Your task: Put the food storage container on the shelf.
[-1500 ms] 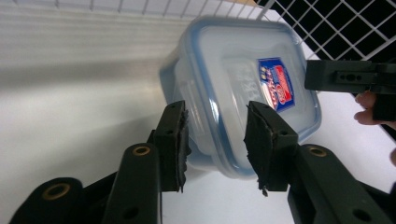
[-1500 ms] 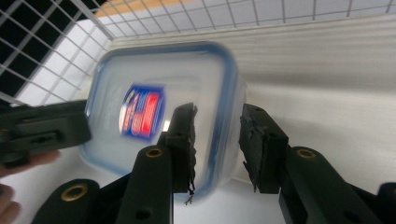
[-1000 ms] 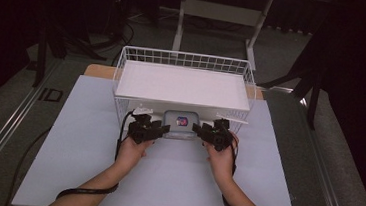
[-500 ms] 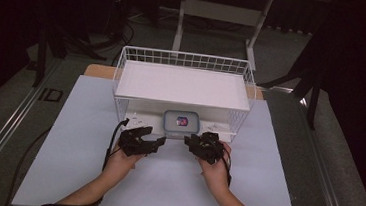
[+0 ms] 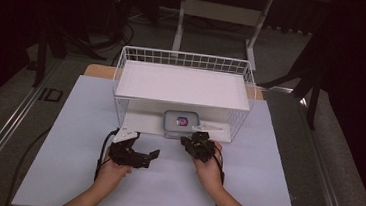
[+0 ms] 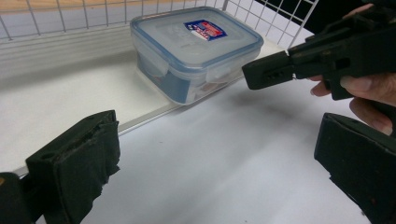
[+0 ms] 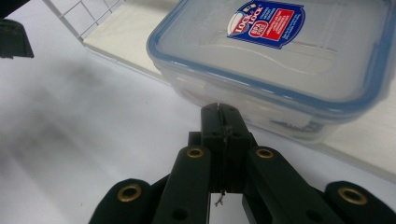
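Nearest, both hands have drawn back toward the near edge since a second ago. The left gripper has just been opening, jaws wide and empty; the right gripper has closed on nothing. Beyond, the box sits released on the rack's lower shelf, apparently placed.

Food container: small, rectangular with rounded corners, clear plastic body. Translucent lid edged in blue, closed, side latches folded down. Red-and-blue label sits off-centre on the lid. Stands upright and level on the white bottom board of the wire rack, under its upper shelf, at the open front edge, roughly centred. Nothing touching it.
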Action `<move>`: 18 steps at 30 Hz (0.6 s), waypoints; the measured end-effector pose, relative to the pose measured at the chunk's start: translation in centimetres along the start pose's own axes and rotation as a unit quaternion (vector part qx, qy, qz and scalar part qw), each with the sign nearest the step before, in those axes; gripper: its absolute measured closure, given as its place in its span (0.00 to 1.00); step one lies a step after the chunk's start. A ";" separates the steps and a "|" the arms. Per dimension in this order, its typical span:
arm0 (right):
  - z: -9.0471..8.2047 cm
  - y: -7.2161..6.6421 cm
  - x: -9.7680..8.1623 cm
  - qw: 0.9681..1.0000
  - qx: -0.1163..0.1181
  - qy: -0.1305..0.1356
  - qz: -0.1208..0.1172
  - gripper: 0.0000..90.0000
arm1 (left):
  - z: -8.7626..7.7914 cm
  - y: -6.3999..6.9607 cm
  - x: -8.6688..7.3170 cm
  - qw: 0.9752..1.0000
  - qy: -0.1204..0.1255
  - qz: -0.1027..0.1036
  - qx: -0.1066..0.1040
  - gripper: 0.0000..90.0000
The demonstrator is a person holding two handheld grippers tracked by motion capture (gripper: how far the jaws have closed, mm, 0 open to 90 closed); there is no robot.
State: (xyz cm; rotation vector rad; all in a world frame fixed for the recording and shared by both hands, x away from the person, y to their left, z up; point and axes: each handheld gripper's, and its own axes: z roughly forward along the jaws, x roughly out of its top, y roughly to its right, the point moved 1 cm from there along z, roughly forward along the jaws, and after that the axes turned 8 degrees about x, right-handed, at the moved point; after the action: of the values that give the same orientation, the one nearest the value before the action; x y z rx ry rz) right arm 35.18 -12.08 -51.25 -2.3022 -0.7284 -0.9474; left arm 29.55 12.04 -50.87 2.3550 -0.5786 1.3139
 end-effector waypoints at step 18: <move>2.1 0.0 1.3 1.000 -0.013 -0.003 -0.008 1.00 | 0.1 0.1 -0.2 1.000 0.008 0.009 0.004 0.01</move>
State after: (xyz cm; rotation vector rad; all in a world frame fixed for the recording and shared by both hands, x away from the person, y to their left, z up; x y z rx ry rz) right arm 36.95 -10.30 -51.54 -2.3271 -0.7414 -0.9624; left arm 29.52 11.94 -51.09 2.3476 -0.5909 1.3444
